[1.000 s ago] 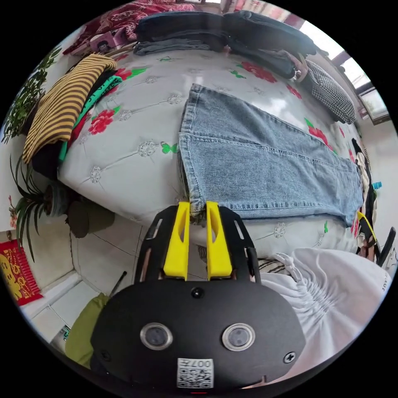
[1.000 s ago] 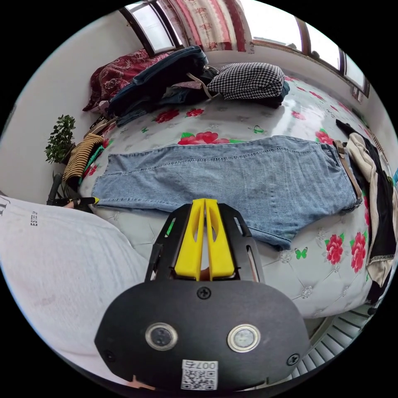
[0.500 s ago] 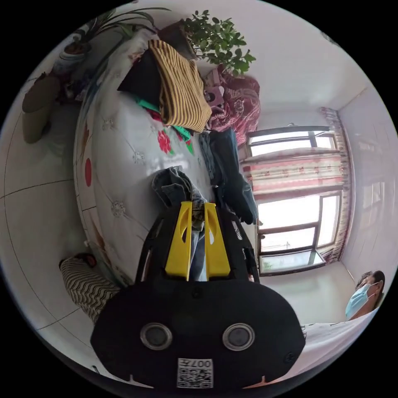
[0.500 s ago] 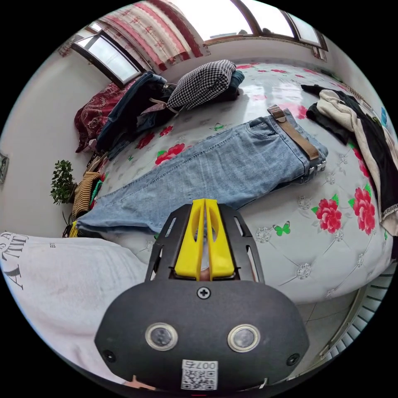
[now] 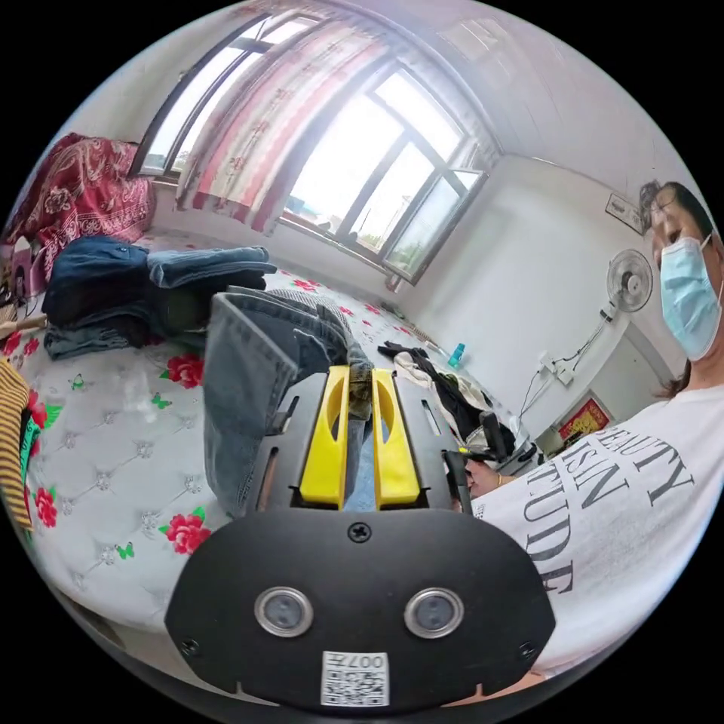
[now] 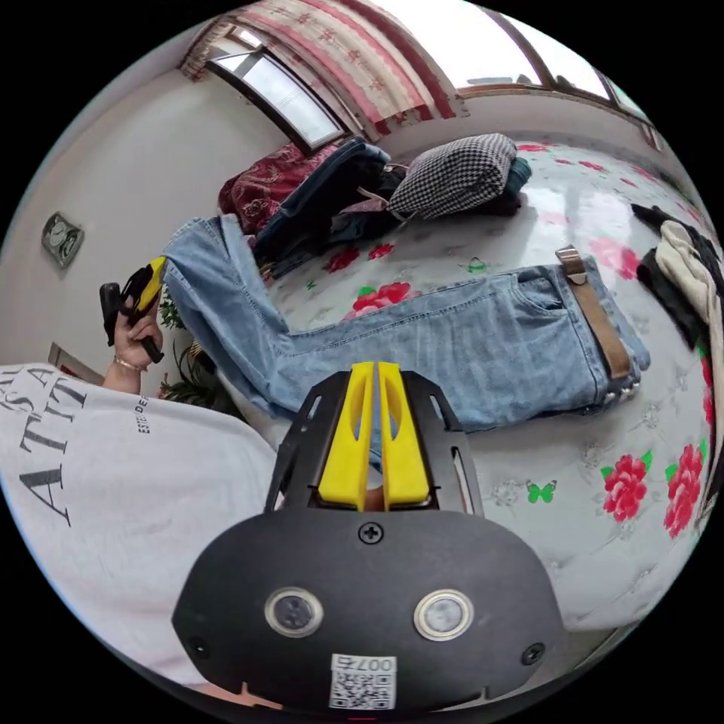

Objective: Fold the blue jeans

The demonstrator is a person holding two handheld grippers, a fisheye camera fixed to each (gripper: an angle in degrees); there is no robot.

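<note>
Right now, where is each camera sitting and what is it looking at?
Left gripper view: rides the left gripper, raised over the bed, shut on the jeans hem, facing the windows; person's shirt shows.
Right gripper view: rides the right gripper, low by the bed edge, facing the jeans' waist; shirt and hand show.
Both share the jeans.

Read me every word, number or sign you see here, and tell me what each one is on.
"BEAUTY", "IS IN", "...TUDE": white T-shirt; the start of the last word is hidden.
Red wall sign: too small to read.
Code sticker: mirrored, not legible.
</note>
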